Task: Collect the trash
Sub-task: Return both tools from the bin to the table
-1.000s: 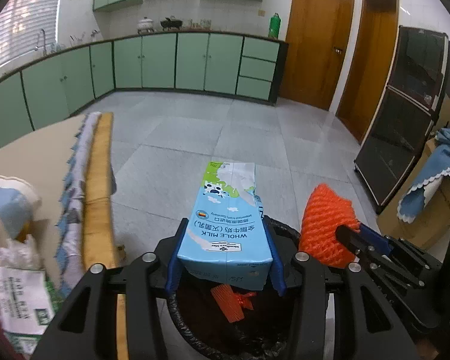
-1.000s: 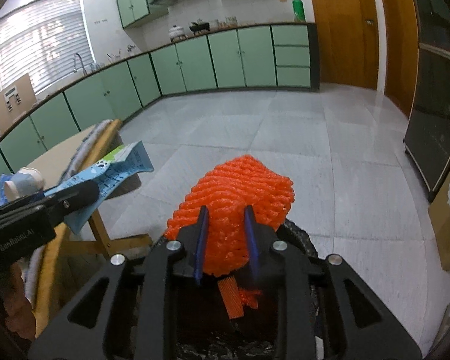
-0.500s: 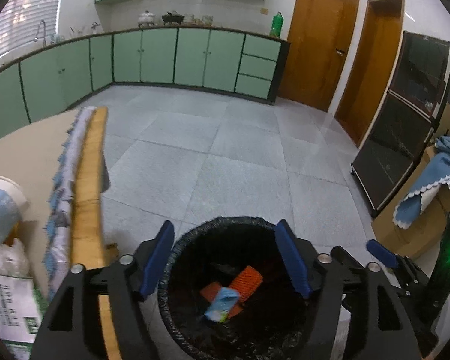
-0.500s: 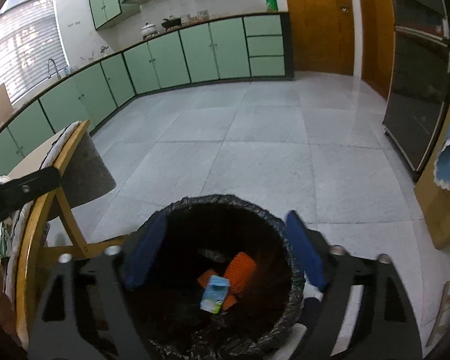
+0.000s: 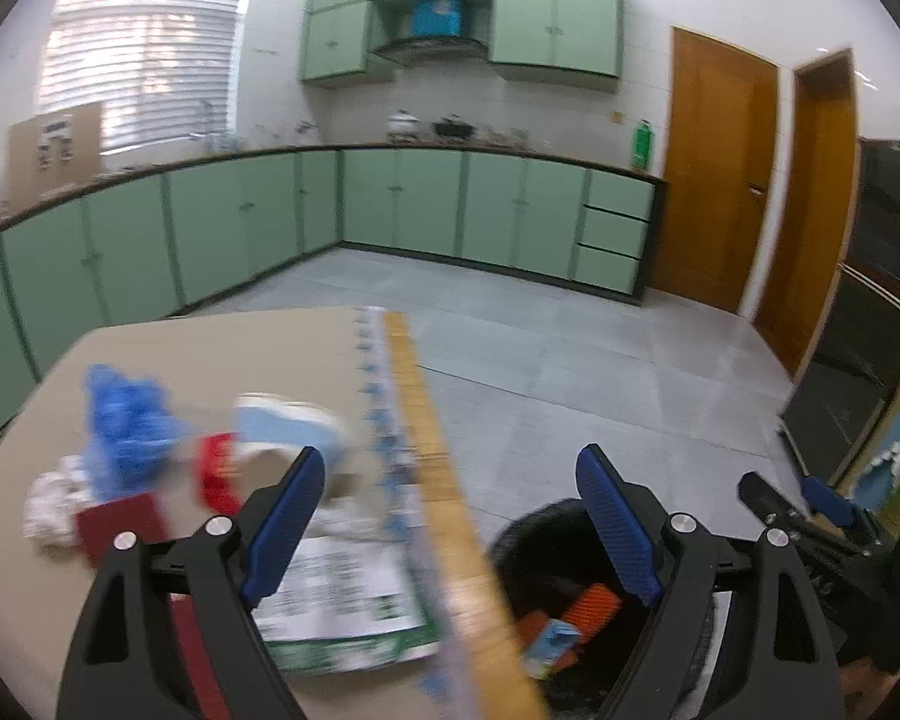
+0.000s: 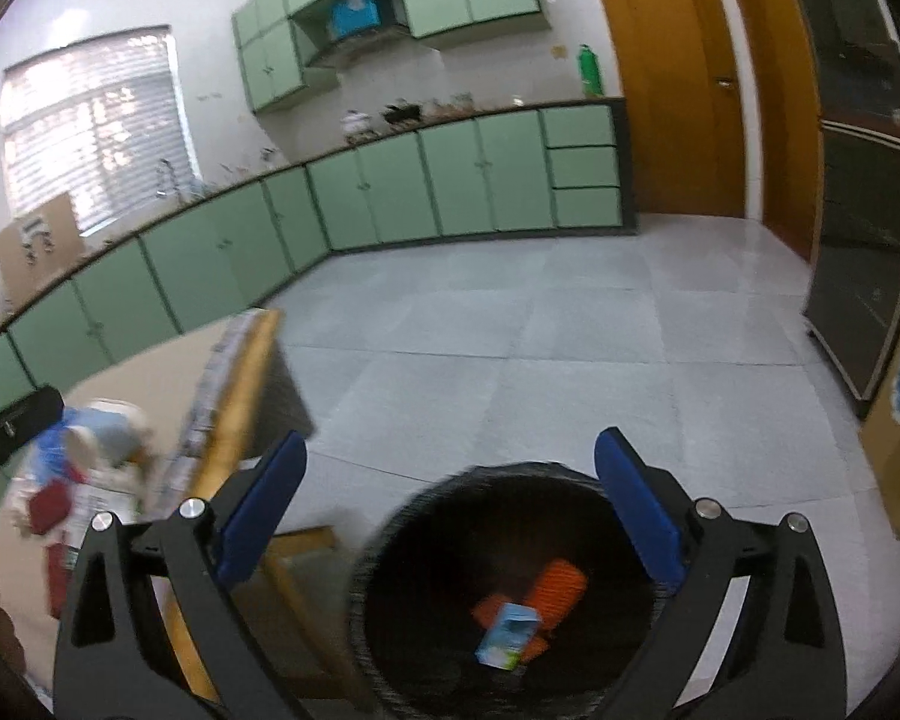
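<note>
Each hand-held gripper point(image 5: 450, 516) point(image 6: 447, 489): black frame, blue pads, apparently silver screws.

Pale green base cabinets point(image 5: 402, 204) with small handles run along two walls under a dark countertop, and matching green wall cabinets point(image 5: 552, 24) hang above, flanking a blue box point(image 5: 438, 15) on a recessed shelf. A green plastic bottle point(image 5: 641, 145) stands at the counter's right end. Two brown wooden doors point(image 5: 720, 180) fill the right wall. A window with white slatted blinds point(image 5: 144, 54) glows at left, beside a brown cardboard box point(image 5: 51, 150). The grey tiled floor point(image 6: 570, 330) spreads between.
</note>
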Demonstrator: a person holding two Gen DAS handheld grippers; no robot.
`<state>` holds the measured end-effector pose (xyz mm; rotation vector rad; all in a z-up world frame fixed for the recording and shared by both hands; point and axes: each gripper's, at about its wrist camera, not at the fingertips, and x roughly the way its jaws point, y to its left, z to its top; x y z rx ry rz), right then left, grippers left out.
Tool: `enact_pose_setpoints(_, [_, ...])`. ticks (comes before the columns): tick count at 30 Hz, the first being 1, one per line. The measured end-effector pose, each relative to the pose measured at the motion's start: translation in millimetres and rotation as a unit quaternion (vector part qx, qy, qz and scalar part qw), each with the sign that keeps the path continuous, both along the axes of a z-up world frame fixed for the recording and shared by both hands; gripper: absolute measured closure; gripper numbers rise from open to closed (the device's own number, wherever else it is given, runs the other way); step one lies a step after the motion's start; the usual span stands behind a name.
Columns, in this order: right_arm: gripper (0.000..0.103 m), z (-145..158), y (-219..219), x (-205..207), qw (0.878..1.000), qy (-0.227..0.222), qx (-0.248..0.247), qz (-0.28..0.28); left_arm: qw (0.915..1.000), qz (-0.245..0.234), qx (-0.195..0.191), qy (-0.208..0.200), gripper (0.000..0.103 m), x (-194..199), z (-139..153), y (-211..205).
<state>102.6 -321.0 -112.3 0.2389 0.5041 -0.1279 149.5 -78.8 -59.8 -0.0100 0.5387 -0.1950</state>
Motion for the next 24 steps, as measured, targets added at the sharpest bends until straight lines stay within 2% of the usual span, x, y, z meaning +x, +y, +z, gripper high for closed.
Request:
enact_pose_setpoints(5, [0.009,11.3,44.8,-2.1,0.999,-0.014,-0.002,0.048,0.9983,0.055,0.02,-0.005,0.019,-20.7,1.0,51.8])
enact_pose_setpoints(11, [0.009,15.6,86.7,-5.1,0.996,-0.016,-0.013,0.085,0.9937,0.104,0.038,0.016,0.019,-38.0,-15.1,96.9])
enact_pose_setpoints(14, [0.009,13.8,103.0,-5.6,0.995,-0.014,-0.006,0.097,0.9913,0.122,0.04,0.028,0.019,-41.2,-26.8,104.2])
enact_pose_setpoints(18, [0.009,9.1,122.5,-10.3,0.994,-0.015,-0.023,0.109,0.9896,0.133,0.039,0.038,0.019,-45.5,-39.8,109.7])
enact_pose_setpoints(24, [0.009,6.9,132.3,-10.6,0.993,-0.016,-0.028,0.117,0.9875,0.141,0.038,0.059,0.019,-46.7,-58.5,115.2])
